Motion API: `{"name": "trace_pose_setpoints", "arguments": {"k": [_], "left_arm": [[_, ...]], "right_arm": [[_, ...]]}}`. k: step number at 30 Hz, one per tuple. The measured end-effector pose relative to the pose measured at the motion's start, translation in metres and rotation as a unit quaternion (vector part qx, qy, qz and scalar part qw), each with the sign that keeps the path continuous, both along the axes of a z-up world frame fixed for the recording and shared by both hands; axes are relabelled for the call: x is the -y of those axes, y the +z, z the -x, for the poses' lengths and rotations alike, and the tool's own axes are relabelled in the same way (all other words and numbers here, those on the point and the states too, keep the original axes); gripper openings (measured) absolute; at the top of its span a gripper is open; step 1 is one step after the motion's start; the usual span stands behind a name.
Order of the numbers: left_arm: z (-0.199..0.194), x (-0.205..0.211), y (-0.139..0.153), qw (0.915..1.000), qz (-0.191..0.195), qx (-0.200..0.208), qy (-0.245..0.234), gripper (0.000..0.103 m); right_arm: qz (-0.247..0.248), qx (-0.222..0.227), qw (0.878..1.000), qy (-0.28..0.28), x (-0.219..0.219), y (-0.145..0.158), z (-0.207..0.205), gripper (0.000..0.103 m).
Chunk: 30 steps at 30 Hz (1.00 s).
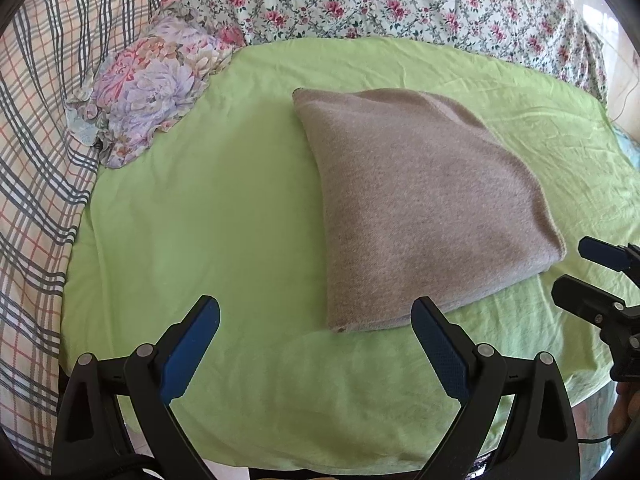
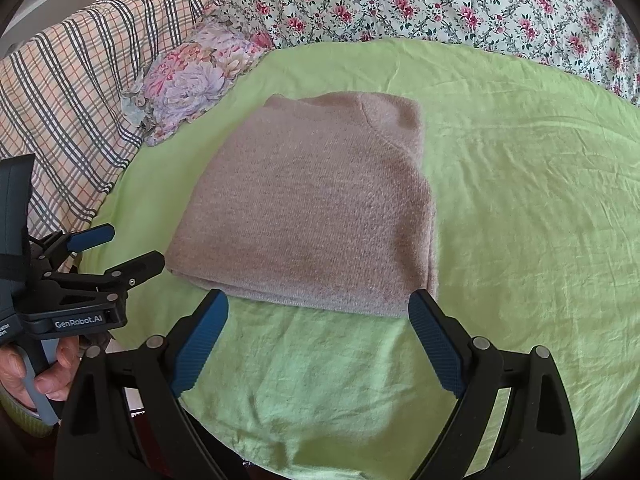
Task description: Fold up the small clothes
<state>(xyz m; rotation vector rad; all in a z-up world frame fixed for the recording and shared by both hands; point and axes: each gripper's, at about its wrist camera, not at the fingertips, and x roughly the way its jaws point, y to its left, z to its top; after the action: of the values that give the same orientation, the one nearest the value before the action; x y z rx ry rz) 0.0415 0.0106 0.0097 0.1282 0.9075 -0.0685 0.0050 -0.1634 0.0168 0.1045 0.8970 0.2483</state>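
Sweater (image 2: 312,216) lies folded into a compact rectangle at frame centre on the green sheet (image 2: 520,200). Both the left gripper (image 1: 316,344) and right gripper (image 2: 318,340) are spread, empty, just short of its near edge. Folding appears complete.

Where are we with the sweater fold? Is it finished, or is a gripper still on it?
Looks done: the beige sweater lies folded into a compact rectangle on the green sheet. In hand: nothing; the left gripper and right gripper both stand open and empty near its front edge, not touching it. Left: no other small garment shows, so perhaps only squaring the edges.
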Motion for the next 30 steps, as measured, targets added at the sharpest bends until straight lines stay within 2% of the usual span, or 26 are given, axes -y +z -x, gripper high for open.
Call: {"name": "trace_pose_setpoints", "arguments": {"k": [12,30], "left_arm": [[-0.004,0.003,0.006,1.0000,-0.002,0.006,-0.006,0.097],[-0.012,0.003,0.012,0.9999,0.005,0.010,-0.012,0.097]], "right_arm": [[-0.004,0.012,1.000,0.008,0.002,0.016,-0.011,0.092],[-0.004,-0.001,1.000,0.008,-0.001,0.011,-0.024,0.093]]}}
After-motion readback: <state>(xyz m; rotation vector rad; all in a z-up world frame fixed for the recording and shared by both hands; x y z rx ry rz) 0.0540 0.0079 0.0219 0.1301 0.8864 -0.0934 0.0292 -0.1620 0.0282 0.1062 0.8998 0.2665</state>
